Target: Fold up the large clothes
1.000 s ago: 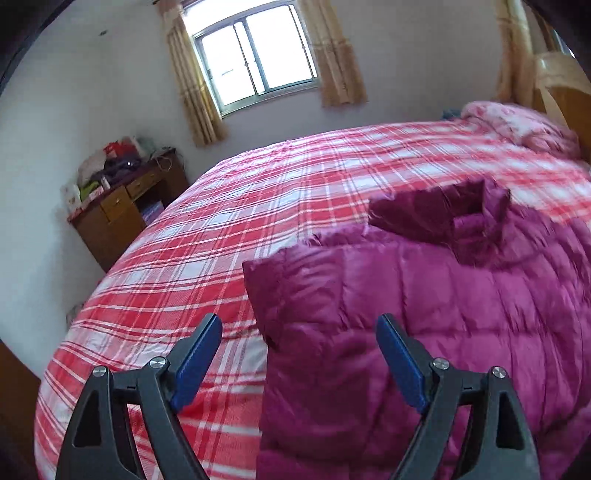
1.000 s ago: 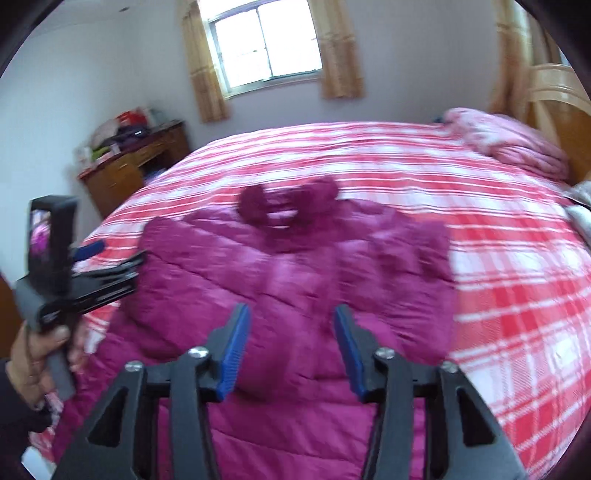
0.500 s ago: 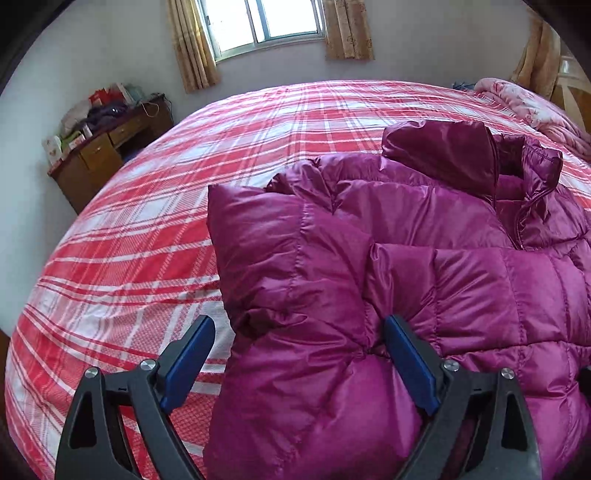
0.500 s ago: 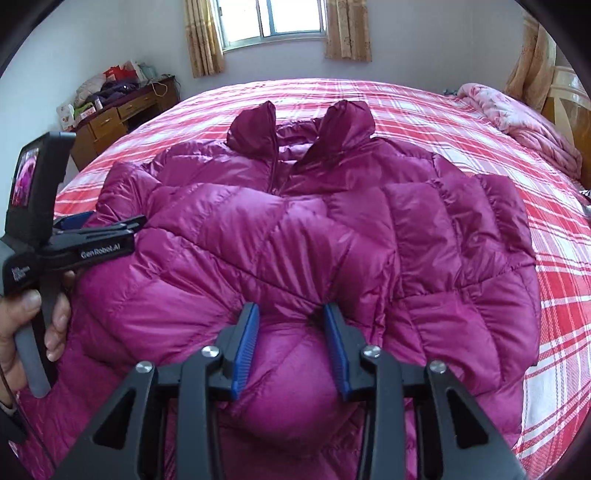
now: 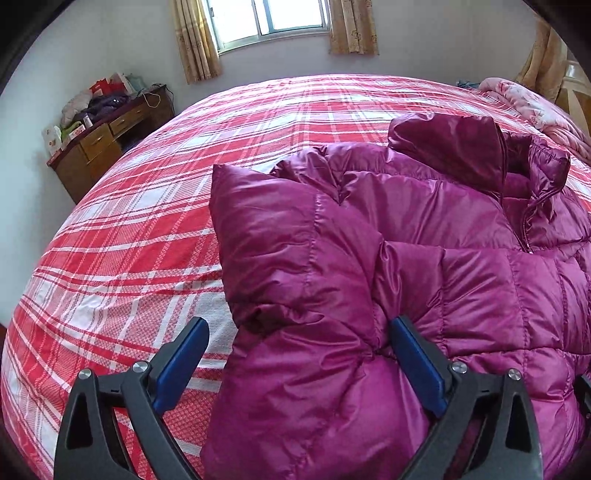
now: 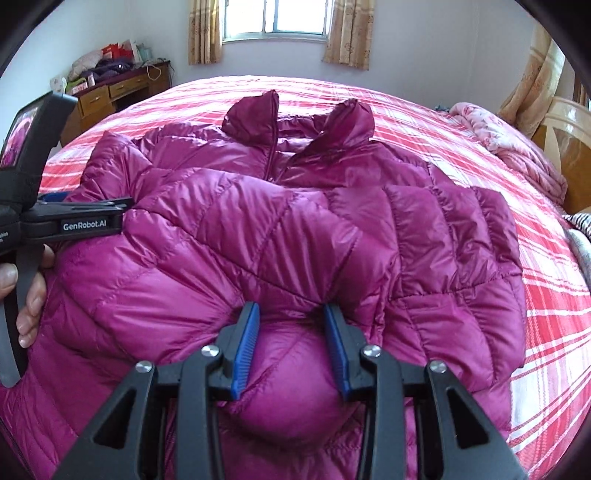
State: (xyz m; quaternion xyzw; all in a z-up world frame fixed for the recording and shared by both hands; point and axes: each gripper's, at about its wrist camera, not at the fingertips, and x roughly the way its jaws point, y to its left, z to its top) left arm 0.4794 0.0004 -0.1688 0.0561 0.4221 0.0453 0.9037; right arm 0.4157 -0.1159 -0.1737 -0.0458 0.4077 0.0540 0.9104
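A magenta puffer jacket [image 6: 280,236] lies front up on the red plaid bed [image 6: 461,147], collar toward the window, with both sleeves folded across its chest. My right gripper [image 6: 291,317] is shut on a puffed bulge of the jacket's lower front. My left gripper [image 5: 299,332] is wide open, its fingers either side of the folded left sleeve [image 5: 295,266], low over the jacket's left edge. The jacket [image 5: 461,258] fills the right of the left wrist view. The left gripper also shows at the left edge of the right wrist view [image 6: 51,199], held by a hand.
A wooden desk [image 5: 107,147] with clutter stands by the wall to the far left, under a curtained window [image 5: 269,18]. A pink quilt [image 6: 517,147] and a wooden headboard [image 6: 565,147] are at the right. Striped cloth [image 6: 580,229] lies at the right edge.
Both grippers have dropped from above the bed down onto the jacket. The right gripper's jaws have narrowed and pinched the jacket's lower front. The left gripper has stayed open around the sleeve.
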